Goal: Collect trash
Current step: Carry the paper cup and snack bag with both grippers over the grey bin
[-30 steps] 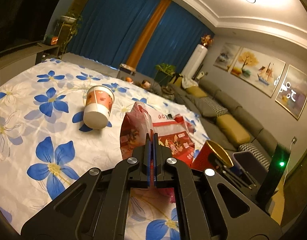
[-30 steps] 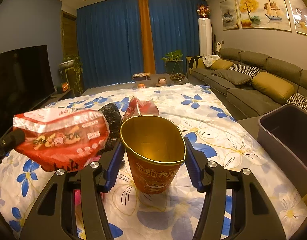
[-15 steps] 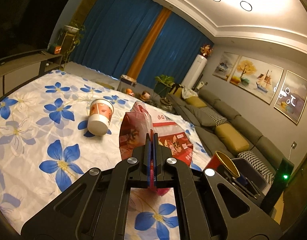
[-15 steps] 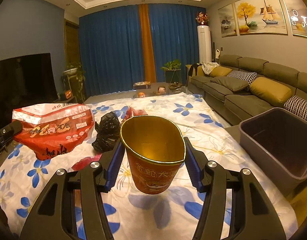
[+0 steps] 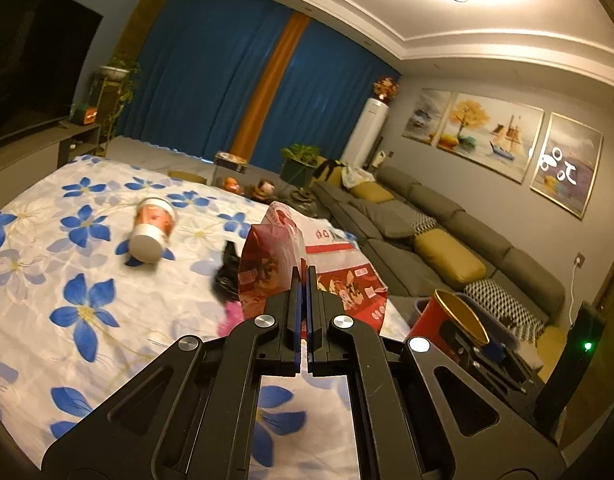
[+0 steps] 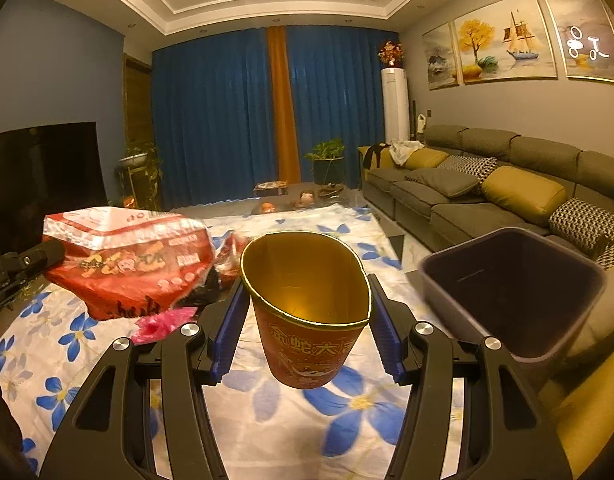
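My left gripper (image 5: 303,280) is shut on the edge of a red snack bag (image 5: 327,276), which hangs above the flowered cloth; the same red snack bag (image 6: 127,260) shows at the left of the right wrist view. My right gripper (image 6: 305,296) is shut on a red paper cup (image 6: 307,344) with a gold inside, squeezed oval and held upright above the cloth. That red paper cup (image 5: 443,316) also appears at the right in the left wrist view. A grey bin (image 6: 519,296) stands just right of the cup, open and empty-looking.
A white and orange cup (image 5: 151,232) lies on its side on the flowered cloth (image 5: 67,280). A black crumpled bag (image 5: 225,276) and a pink scrap (image 6: 163,322) lie near the snack bag. A grey sofa (image 6: 487,192) runs along the right.
Both grippers have lifted and pulled back toward the right with their loads. The bin has come closer and more into the right wrist view; the lying cup looks farther away.
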The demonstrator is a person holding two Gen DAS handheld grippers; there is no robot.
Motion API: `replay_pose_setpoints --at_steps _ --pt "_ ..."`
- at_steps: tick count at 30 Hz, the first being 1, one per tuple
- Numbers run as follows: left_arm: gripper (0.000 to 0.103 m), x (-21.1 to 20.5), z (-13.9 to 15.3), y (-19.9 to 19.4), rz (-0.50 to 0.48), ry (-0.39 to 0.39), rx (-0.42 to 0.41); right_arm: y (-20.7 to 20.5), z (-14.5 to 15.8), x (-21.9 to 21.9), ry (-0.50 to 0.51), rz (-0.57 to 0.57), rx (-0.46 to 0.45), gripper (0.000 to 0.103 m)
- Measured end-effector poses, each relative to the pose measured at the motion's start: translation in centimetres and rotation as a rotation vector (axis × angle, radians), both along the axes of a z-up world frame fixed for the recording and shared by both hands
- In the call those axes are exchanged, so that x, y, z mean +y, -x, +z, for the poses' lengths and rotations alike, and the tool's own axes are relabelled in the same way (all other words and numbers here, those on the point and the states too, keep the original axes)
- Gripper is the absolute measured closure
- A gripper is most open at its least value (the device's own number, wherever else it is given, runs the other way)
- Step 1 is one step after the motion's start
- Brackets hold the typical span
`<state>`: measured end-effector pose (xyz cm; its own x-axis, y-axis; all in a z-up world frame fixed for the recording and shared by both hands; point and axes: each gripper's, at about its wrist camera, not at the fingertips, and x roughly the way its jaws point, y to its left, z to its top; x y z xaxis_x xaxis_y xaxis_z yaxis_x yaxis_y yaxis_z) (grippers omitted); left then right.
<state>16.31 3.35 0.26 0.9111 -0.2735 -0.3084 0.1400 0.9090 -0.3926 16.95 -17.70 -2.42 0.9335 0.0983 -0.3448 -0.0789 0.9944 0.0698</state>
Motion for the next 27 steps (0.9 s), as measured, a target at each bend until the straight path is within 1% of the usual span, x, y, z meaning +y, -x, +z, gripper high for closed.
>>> replay_pose_setpoints --at_steps 9,18,27 --pt "0.103 -3.9 -0.4 -0.3 -0.056 -0.037 0.014 1.2 0.3 -2.8 0.006 -0.053 -0.007 0.046" --pt "0.103 -6.8 -0.7 -1.3 -0.100 -0.065 0.022 1.0 0.4 -4.8 0.011 -0.096 -0.012 0.046" --pt "0.103 -10.1 -0.6 -2.3 -0.150 -0.098 0.015 0.6 -0.2 -6.5 0.016 -0.140 -0.011 0.046"
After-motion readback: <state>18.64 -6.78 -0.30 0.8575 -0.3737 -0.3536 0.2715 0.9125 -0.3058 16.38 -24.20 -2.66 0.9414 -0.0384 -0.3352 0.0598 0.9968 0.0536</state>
